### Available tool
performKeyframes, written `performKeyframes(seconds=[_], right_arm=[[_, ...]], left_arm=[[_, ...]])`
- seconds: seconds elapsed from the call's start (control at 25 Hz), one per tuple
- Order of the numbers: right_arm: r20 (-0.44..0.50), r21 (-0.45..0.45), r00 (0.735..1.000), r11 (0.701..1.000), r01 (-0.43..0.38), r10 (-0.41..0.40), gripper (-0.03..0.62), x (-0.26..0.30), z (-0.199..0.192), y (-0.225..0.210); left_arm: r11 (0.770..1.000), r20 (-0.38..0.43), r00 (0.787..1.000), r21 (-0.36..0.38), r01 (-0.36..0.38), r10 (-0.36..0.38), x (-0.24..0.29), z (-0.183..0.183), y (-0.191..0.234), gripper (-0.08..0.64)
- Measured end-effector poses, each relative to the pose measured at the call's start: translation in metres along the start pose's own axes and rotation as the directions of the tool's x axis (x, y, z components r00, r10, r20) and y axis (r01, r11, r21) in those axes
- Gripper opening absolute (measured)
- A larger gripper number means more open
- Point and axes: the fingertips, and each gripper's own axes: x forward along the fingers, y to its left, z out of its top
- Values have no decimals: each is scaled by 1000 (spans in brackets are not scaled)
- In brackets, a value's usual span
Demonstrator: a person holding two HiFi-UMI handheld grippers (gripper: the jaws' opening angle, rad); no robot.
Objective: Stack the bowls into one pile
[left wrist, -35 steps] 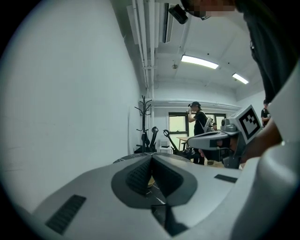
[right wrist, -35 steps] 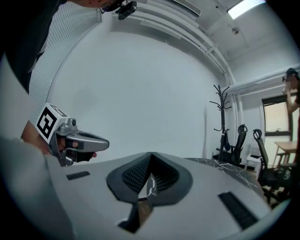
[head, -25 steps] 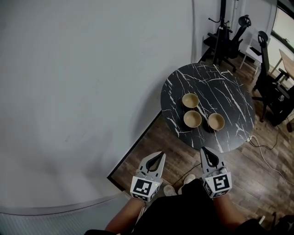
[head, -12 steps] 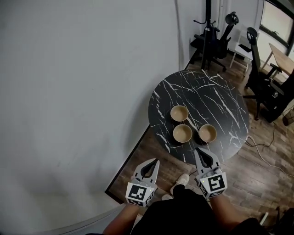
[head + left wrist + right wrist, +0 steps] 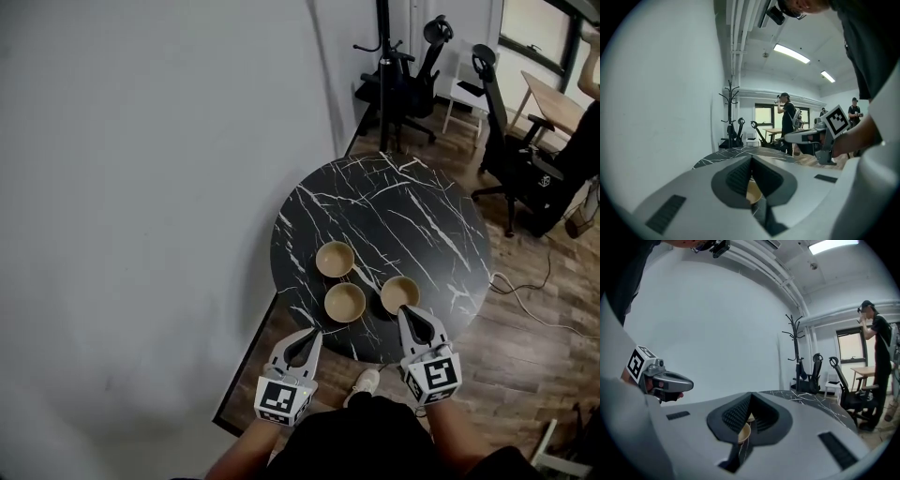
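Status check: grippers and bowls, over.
Left gripper shut, empty. Right gripper shut, empty. Three bowls side by side on black marble-pattern table, none stacked. Nothing in the way.

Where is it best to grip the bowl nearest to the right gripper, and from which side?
Probably the near rim of that bowl, one jaw inside, one outside, coming from the person's side with the right gripper. It stands upright, mouth up, near rim free; the jaws are shut, so open first.

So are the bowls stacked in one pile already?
No, the three bowls sit side by side on the round marble table, none inside another.
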Motion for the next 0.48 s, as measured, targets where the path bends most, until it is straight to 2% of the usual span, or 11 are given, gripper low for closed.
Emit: performKeyframes(seconds=[0.24,0.48], right_arm=[[-24,-5,999,1000,25,-25,8,5,-3,-23],[-48,-12,997,998,62,-62,8,14,-7,-42]], left_arm=[[998,1,999,44,36,-36,39,12,5,12],[998,-21,998,26,65,-64,66,5,21,12]])
